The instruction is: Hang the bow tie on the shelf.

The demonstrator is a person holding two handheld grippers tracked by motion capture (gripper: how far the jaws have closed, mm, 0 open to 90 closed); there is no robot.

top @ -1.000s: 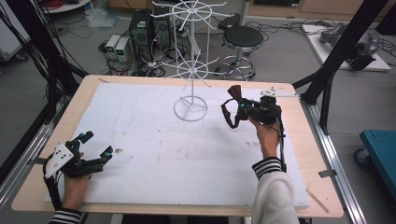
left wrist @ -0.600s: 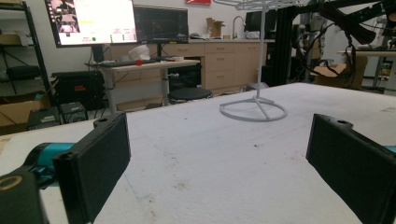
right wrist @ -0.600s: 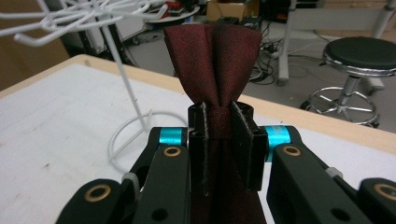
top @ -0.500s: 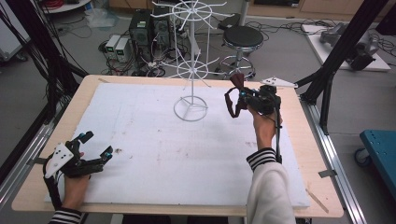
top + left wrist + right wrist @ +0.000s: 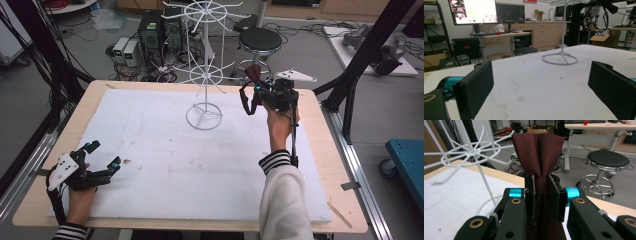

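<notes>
Dark-red woven cloth point(image 5: 246, 98) is dangling in a loop from the right gripper point(image 5: 257, 89), raised over the desk's point(image 5: 150, 85) far right part beside the white wire rack point(image 5: 204, 75). Down at the near left, the left gripper point(image 5: 102, 159) is resting spread wide. Its own view is showing two flat black padded jaws well apart over speckled white foam point(image 5: 536, 82). Over on the right gripper's view, the jaws are pinching the cloth point(image 5: 539, 157), bunching it into folds.
</notes>
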